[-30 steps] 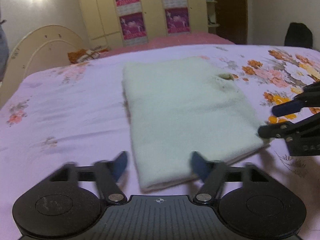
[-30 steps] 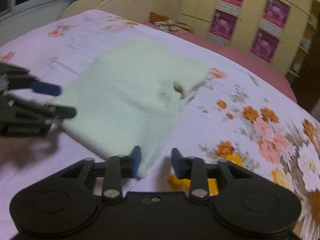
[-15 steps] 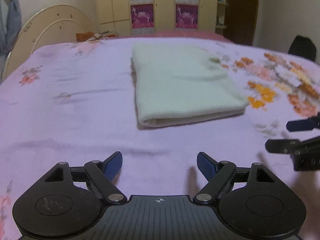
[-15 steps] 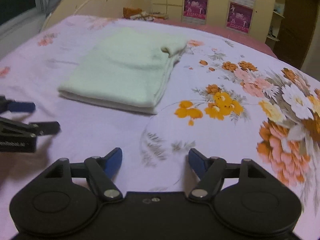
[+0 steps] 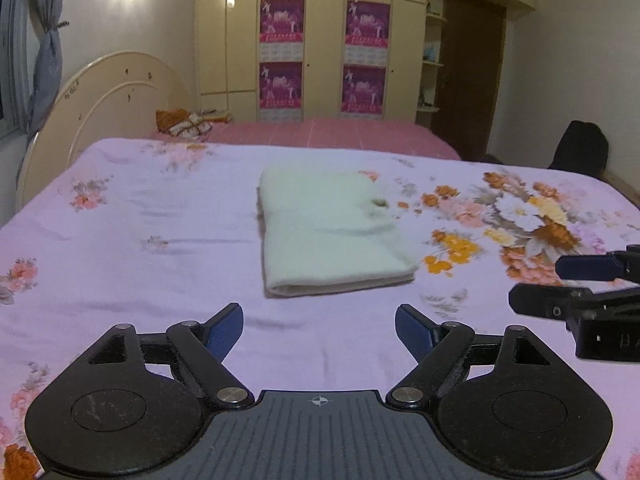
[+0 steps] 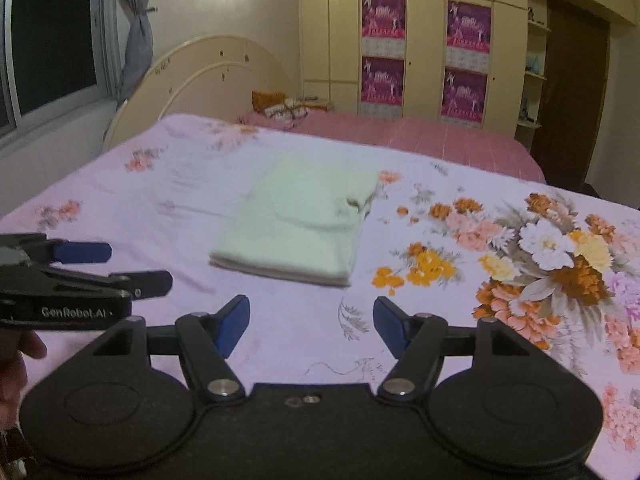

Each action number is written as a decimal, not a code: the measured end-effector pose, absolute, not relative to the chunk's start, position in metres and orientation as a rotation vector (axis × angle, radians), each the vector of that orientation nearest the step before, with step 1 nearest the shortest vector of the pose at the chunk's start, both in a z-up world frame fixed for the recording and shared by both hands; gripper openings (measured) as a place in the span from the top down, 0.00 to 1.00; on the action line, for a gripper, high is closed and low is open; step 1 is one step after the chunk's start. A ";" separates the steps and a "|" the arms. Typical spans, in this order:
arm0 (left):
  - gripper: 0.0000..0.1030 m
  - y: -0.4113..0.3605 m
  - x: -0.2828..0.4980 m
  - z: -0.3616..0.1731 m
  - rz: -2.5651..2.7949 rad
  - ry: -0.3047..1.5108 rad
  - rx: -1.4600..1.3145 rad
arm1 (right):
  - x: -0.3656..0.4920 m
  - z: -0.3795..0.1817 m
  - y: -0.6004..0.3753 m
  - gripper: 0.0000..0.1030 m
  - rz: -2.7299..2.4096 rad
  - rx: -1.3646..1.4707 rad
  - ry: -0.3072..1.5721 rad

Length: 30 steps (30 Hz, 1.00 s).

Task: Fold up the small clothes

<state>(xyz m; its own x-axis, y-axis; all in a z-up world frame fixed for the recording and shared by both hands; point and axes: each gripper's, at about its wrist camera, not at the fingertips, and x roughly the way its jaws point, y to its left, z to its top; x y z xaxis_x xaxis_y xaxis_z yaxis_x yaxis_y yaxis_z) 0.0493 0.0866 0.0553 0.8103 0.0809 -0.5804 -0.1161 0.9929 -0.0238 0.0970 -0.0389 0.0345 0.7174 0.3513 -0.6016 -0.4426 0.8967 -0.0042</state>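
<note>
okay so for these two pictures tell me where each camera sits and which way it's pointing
Left wrist: sits on the left gripper, looking along its open blue-padded fingers across the lilac floral bedsheet at the folded pale-green cloth; the right gripper shows at the right edge.
Right wrist: sits on the right gripper, open, facing the same cloth; the left gripper and part of a hand show at left.
Shared: cloth, bedsheet, cream wardrobe with magenta posters.

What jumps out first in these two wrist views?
A pale green folded cloth lies flat mid-bed on the lilac floral bedsheet. Both hand-held grippers sit clear of it with jaws apart and nothing between them: the left hand-held gripper, the right hand-held gripper. Magenta posters cover the cream wardrobe behind.
</note>
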 end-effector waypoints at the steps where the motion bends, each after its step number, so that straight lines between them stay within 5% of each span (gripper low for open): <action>1: 0.20 0.084 0.045 0.059 0.105 0.615 -0.055 | 0.093 0.039 -0.041 0.35 0.437 -0.146 0.626; 4: 0.18 0.080 0.033 0.067 0.104 0.609 -0.062 | 0.084 0.048 -0.046 0.35 0.424 -0.127 0.610; 7: 0.06 0.075 0.021 0.073 0.102 0.592 -0.059 | 0.074 0.054 -0.050 0.34 0.417 -0.123 0.600; 30: 0.00 0.062 -0.024 0.099 0.117 0.497 -0.071 | 0.024 0.070 -0.065 0.28 0.335 -0.070 0.516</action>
<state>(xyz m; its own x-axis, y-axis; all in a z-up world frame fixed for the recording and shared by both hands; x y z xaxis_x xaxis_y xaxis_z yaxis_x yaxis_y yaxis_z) -0.0239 0.0624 0.0987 0.8724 0.0949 -0.4794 -0.1295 0.9908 -0.0395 0.0236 -0.0647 0.0696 0.8168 0.2965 -0.4949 -0.3316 0.9432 0.0179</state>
